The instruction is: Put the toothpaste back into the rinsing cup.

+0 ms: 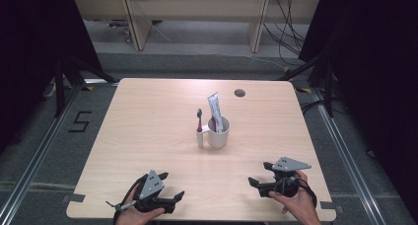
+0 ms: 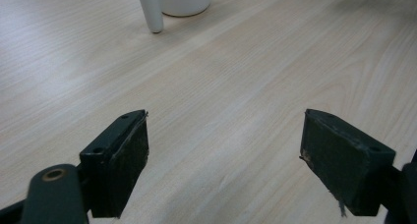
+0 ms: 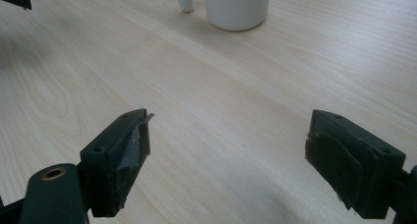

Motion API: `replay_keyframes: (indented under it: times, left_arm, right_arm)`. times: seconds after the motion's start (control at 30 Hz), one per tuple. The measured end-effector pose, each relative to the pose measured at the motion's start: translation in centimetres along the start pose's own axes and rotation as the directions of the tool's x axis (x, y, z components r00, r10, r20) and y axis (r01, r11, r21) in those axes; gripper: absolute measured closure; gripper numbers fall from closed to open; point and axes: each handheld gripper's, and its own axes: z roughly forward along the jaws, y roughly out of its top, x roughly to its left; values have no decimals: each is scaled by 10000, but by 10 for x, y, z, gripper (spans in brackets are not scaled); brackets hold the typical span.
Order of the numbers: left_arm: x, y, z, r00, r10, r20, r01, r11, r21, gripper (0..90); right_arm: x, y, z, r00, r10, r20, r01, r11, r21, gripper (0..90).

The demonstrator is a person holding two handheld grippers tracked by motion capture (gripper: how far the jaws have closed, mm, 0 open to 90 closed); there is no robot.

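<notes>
From the high view, a white mug (image 1: 219, 131) stands near the middle of the wooden bench (image 1: 148, 131), with a toothpaste tube (image 1: 215, 111) upright inside it and a toothbrush (image 1: 199, 129) standing just beside its left side. The left hand-held gripper (image 1: 172, 185) and the right hand-held gripper (image 1: 260, 173) rest near the bench's front edge, well apart, each held by a hand. A round cable hole (image 1: 240, 93) sits toward the far edge. The gripper views show only the mug's base and the toothbrush's white handle, cut off at the top, across bare wood. Both pairs of jaws are spread wide, holding nothing.
</notes>
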Motion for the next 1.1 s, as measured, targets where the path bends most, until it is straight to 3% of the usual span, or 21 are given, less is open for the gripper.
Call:
replay_keyframes:
  times: [0.1, 0.13, 0.2, 0.23, 0.27, 0.33, 0.37, 0.4, 0.43, 0.5, 0.57, 0.6, 0.67, 0.7, 0.73, 0.87, 0.9, 0.93, 1.0, 1.03, 1.1]
  left_arm:
    - [0, 0, 0, 10000, -13, -42, 13, 10000, 35, 177]
    - [0, 0, 0, 10000, 26, -14, -26, 10000, 40, 177]
    - [0, 0, 0, 10000, 24, -14, -24, 10000, 45, 177]
    - [0, 0, 0, 10000, 35, -17, -35, 10000, 44, 177]
    - [0, 0, 0, 10000, 51, -21, -51, 10000, 46, 177]
    - [0, 0, 0, 10000, 17, -10, -17, 10000, 2, 177]
    - [0, 0, 0, 10000, 14, -7, -14, 10000, 2, 177]
    - [0, 0, 0, 10000, 15, -28, -14, 10000, 33, 177]
    - [0, 0, 0, 10000, 47, -5, -47, 10000, 41, 177]
    - [0, 0, 0, 10000, 38, 1, -38, 10000, 40, 177]
    - [-1, 0, -1, 10000, 54, -72, -53, 9999, 123, 177]
    - [-1, 0, -1, 10000, 52, -71, -51, 9999, 121, 177]
    - [-1, 0, -1, 10000, 60, -67, -59, 9999, 127, 177]
    - [-1, 0, 0, 10000, 69, -43, -69, 9999, 111, 177]
    - [-1, 0, 0, 10000, 69, -30, -69, 9999, 102, 177]
    - [-1, 0, 0, 10000, 88, -28, -88, 9999, 133, 177]
    - [-1, 0, 0, 9999, 100, -19, -100, 9998, 147, 177]
    - [-1, -1, 1, 10000, 54, 33, -54, 9999, 120, 177]
    - [-1, -1, 1, 10000, 63, 10, -63, 9999, 119, 177]
    - [-1, -1, 1, 10000, 60, 10, -60, 9999, 120, 177]
    - [0, -1, 1, 9998, 176, -50, -175, 9996, 204, 177]
  right_arm:
    - [2, -3, -1, 9998, 196, -29, -196, 9997, 146, 172]
    - [0, -4, -1, 10000, -91, 34, 91, 9999, 54, 172]
    - [2, -7, -3, 9998, 215, 59, -217, 9994, 270, 171]
    - [0, -8, -3, 10000, -18, -71, 19, 9997, 233, 170]
    - [3, -9, -4, 9996, 280, 33, -280, 9994, 218, 168]
    - [2, -11, -6, 10000, -4, 0, 4, 9995, 311, 166]
    - [4, -12, -6, 9997, 224, -49, -222, 9992, 337, 167]
    - [3, -13, -7, 9998, -163, 148, 159, 9995, 280, 166]
    - [5, -14, -8, 10000, 86, 48, -88, 9992, 396, 166]
    - [6, -16, -9, 10000, 93, -17, -92, 9987, 497, 166]
    - [4, -18, -9, 9995, -304, 79, 301, 9985, 460, 166]
    - [4, -19, -9, 9998, -177, -33, 179, 9982, 564, 166]
    - [6, -21, -11, 9999, 38, 164, -49, 9978, 667, 166]
    - [5, -22, -10, 9999, -136, 94, 130, 9980, 614, 166]
    - [7, -23, -11, 9997, 166, 155, -177, 9974, 696, 166]
    - [6, -25, -13, 9991, -293, 318, 269, 9968, 751, 166]
    - [8, -26, -14, 9998, -34, 209, 16, 9960, 889, 166]
    - [7, -27, -14, 9994, -215, 256, 193, 9963, 836, 166]
    - [10, -29, -15, 9996, 137, 261, -162, 9949, 994, 166]
    - [8, -29, -15, 9994, -189, 285, 161, 9952, 962, 166]
    - [9, -30, -15, 9998, -120, 163, 104, 9951, 987, 167]
